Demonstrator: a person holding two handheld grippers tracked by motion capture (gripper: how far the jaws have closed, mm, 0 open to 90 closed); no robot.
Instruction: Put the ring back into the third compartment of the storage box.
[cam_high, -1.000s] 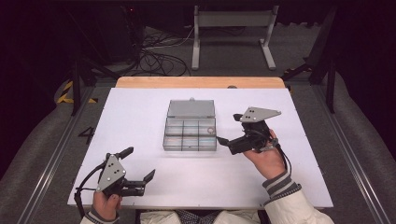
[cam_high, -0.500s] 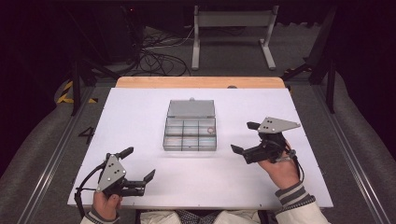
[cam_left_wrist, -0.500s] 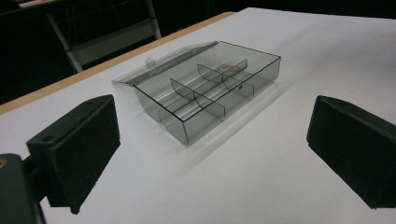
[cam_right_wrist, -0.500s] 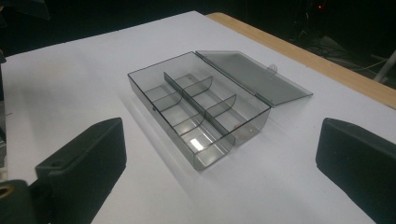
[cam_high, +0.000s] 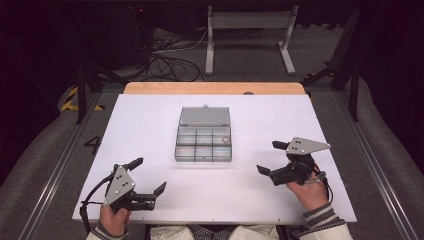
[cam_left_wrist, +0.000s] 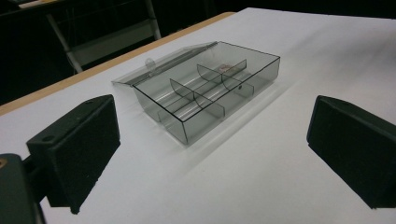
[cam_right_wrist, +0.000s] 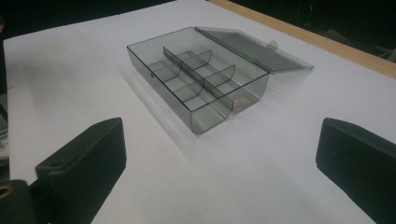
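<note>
A smoky clear compartment box (cam_high: 204, 142) lies at the middle of the white table (cam_high: 145, 120), its lid (cam_high: 205, 116) folded open toward the far side. A small pale item (cam_high: 225, 139) rests in the box's right-hand compartment. My left gripper (cam_high: 147, 176) is held near the front left edge, open and holding nothing. My right gripper (cam_high: 271, 157) hovers to the right of the box, open and holding nothing. The left gripper view has the box (cam_left_wrist: 210, 93) ahead between wide-apart jaws. From the right gripper view the box (cam_right_wrist: 196, 79) also lies ahead, with the item (cam_right_wrist: 239, 99) inside.
A wooden strip (cam_high: 215, 88) runs along the table's far edge. Behind the table on the floor are a metal stand (cam_high: 250, 30) and loose cables (cam_high: 165, 60). Metal rails (cam_high: 50, 170) flank the table's sides.
My right gripper has drawn back from beside the box, moving right and toward the front edge. The left gripper has stayed put.
</note>
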